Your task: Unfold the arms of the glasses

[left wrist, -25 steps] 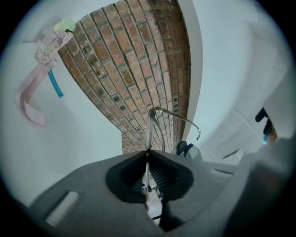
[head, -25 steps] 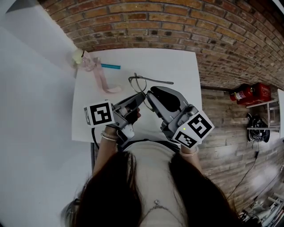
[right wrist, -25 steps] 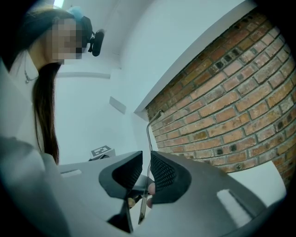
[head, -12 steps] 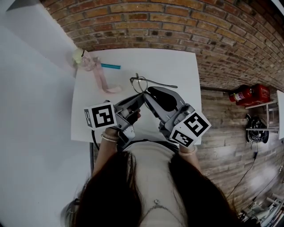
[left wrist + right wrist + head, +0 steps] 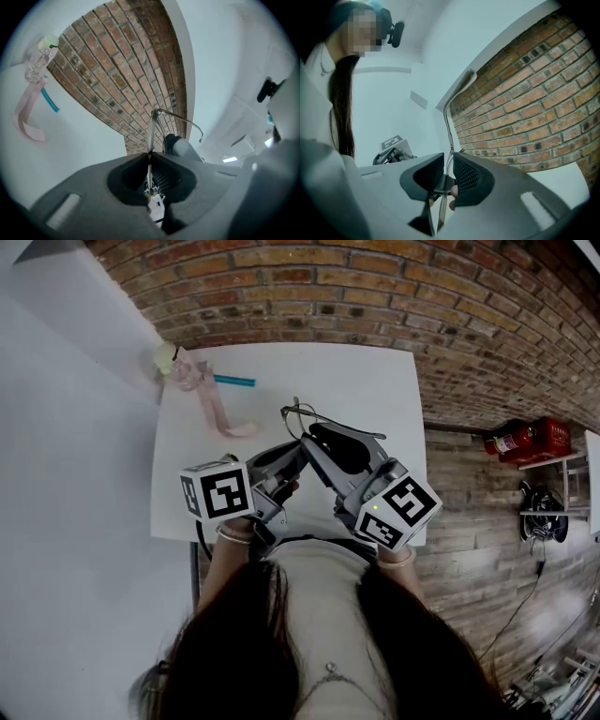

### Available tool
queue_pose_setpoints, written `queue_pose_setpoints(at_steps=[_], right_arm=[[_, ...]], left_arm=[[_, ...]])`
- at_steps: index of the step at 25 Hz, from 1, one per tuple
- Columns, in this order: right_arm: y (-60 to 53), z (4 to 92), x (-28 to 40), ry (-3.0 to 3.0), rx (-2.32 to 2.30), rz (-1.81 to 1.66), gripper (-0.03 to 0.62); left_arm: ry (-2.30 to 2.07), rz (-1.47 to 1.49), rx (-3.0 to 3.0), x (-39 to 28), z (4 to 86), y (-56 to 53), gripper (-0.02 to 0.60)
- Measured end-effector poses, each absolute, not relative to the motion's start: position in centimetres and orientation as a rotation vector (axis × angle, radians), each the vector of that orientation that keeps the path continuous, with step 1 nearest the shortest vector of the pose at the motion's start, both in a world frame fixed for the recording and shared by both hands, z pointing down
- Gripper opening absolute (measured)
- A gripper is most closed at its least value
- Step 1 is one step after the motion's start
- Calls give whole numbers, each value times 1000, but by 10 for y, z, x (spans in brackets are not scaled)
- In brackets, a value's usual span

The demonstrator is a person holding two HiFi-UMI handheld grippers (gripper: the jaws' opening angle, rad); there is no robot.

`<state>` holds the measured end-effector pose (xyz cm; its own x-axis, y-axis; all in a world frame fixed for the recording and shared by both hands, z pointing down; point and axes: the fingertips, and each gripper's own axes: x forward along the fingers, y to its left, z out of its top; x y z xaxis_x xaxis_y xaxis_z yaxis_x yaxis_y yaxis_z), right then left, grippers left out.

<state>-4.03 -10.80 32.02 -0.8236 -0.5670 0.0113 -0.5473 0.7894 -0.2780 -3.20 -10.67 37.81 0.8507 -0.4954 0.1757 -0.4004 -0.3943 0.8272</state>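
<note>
While above the white desk (image 5: 375, 381), clenched on the glasses (image 5: 152, 129): left tool (image 5: 150, 158) and right tool (image 5: 450, 161). Brick wall (image 5: 375, 287) at 12 o'clock, red extinguisher (image 5: 530, 439) at 3.

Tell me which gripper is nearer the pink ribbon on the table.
Left. The left gripper sits just right of the pink ribbon; the right gripper is farther right. Both are clamped on the glasses.

Legible text: none
Left marker cube (image 5: 217, 495): black-and-white square pattern, no letters
Right marker cube (image 5: 398, 512): likewise
Red extinguisher (image 5: 530, 437): label too small
</note>
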Motion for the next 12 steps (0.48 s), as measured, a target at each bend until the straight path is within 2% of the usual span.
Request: queue_pose_setpoints(at_steps=[12], right_arm=[[-110, 324, -41, 2898, -904, -452, 64]], left_arm=[[-713, -63, 2132, -30, 373, -105, 20]])
